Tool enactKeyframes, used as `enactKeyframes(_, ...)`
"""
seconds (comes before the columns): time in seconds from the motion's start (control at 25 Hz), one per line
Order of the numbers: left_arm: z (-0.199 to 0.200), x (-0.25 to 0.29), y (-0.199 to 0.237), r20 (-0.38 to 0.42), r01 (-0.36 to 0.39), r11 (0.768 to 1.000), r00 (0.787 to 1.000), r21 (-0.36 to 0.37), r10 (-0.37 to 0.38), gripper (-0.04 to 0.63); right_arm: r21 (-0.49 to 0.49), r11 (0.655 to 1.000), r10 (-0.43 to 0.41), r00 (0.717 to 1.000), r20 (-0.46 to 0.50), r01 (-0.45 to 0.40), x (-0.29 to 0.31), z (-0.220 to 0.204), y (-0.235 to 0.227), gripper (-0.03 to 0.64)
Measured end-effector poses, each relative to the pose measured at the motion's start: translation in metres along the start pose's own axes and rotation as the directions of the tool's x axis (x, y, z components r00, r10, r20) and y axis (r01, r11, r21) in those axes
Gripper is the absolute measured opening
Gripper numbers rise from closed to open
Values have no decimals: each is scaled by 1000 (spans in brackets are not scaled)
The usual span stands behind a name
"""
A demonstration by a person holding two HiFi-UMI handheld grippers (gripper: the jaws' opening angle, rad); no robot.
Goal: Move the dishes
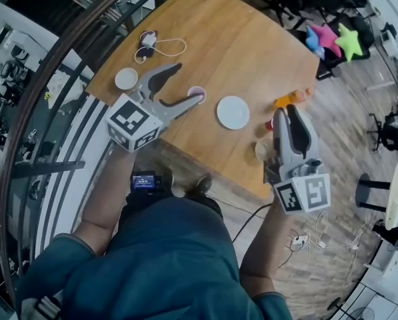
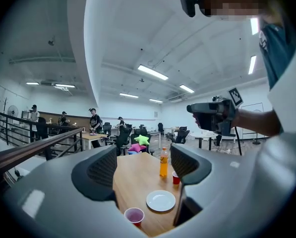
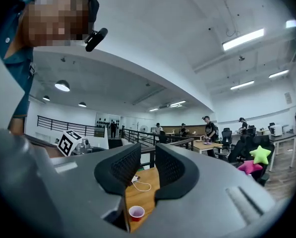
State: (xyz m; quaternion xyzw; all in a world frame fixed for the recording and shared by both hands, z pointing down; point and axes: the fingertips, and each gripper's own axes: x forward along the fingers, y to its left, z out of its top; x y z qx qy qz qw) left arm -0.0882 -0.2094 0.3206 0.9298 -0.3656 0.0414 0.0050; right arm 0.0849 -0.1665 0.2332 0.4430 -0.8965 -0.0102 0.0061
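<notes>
In the head view, a round white plate lies flat and empty on the wooden table, near the front edge. A small white dish sits at its 9 o'clock, by the left corner. The left gripper is held level over the table, with one jaw crossing a red cup. The right gripper is at the plate's 3 o'clock, beside an orange bottle.

In the left gripper view, the left gripper has its jaws spread wide and holds nothing. The plate shows at 6 o'clock, the red cup at 7 and the right gripper at 2.

In the right gripper view, the right gripper has a narrow gap between its jaws, which clamp nothing. The red cup is at 6 o'clock.
</notes>
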Motion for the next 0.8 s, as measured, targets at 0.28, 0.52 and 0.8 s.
enactKeyframes(0.28, 19, -12, -4, 55, 15, 1000, 998, 14, -16, 331, -5, 996, 86, 996, -14, -86, 22, 5, 51, 71)
enactKeyframes(0.52, 25, -20, -4, 67, 19, 1000, 998, 16, -20, 330, -5, 995, 97, 995, -35, -98, 26, 5, 63, 71)
enactKeyframes(0.8, 20, -29, 2, 70, 18, 1000, 997, 12, -19, 330, -11, 996, 92, 994, -61, -92, 31, -3, 71, 71)
